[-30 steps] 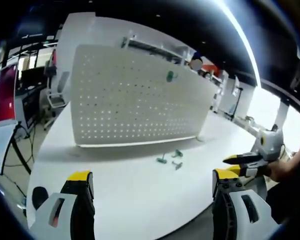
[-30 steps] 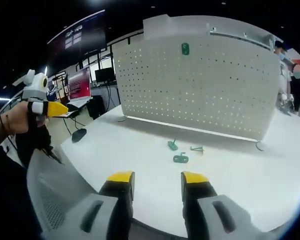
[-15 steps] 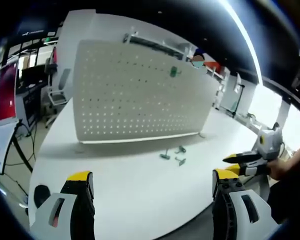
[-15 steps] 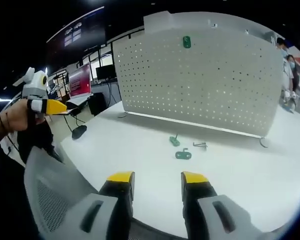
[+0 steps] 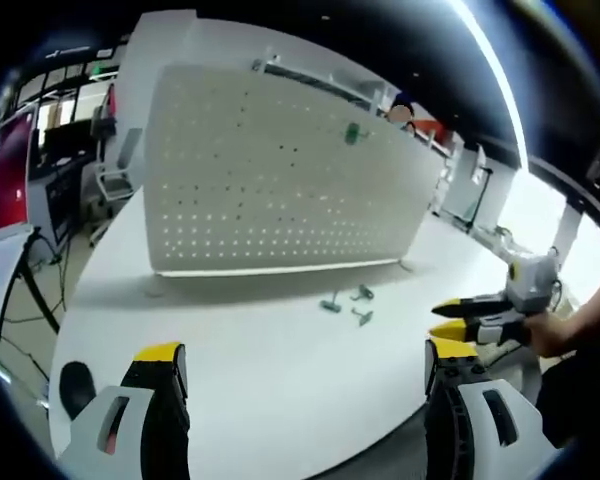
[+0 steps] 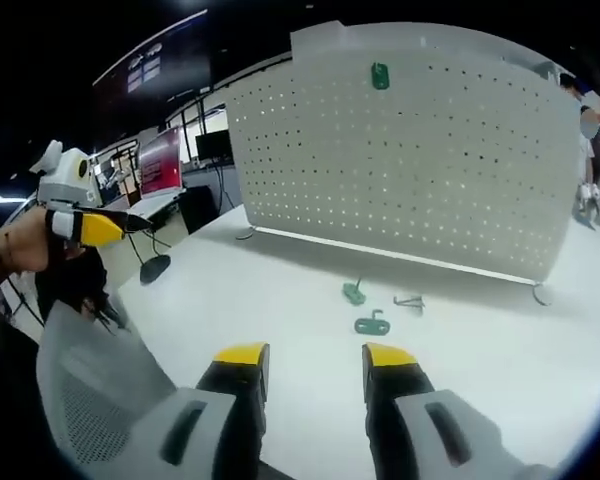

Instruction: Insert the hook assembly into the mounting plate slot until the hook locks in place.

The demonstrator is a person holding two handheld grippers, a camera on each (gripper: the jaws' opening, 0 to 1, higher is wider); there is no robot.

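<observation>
Table (image 5: 230, 350): white, lower half of both views; bare apart from a few small parts mid-frame.
Pegboard (image 6: 410, 160): white perforated panel, upright on the table, upper centre of both views; this reads as the mounting plate.
Mounted hook (image 6: 380, 75): one green hook already on the pegboard, near its top edge, upper centre of the right gripper view; upper right of the board (image 5: 352, 133) in the left gripper view.
Loose hooks (image 6: 372, 324): small cluster lying flat on the table in front of the board, centre frame. Two look green, one grey wire; close together, apart from the board. Same cluster (image 5: 345, 302) in the left gripper view.
Left gripper (image 5: 305, 375): jaws spread wide, nothing between them, low in frame, well short of the hooks.
Right gripper (image 6: 315, 365): jaws parted by a narrow gap, nothing held, pointing toward the cluster but not near it.
Progress: early, by my reading. No loose hook picked up yet; pickup, carry to the board, insertion and locking all remain.
</observation>
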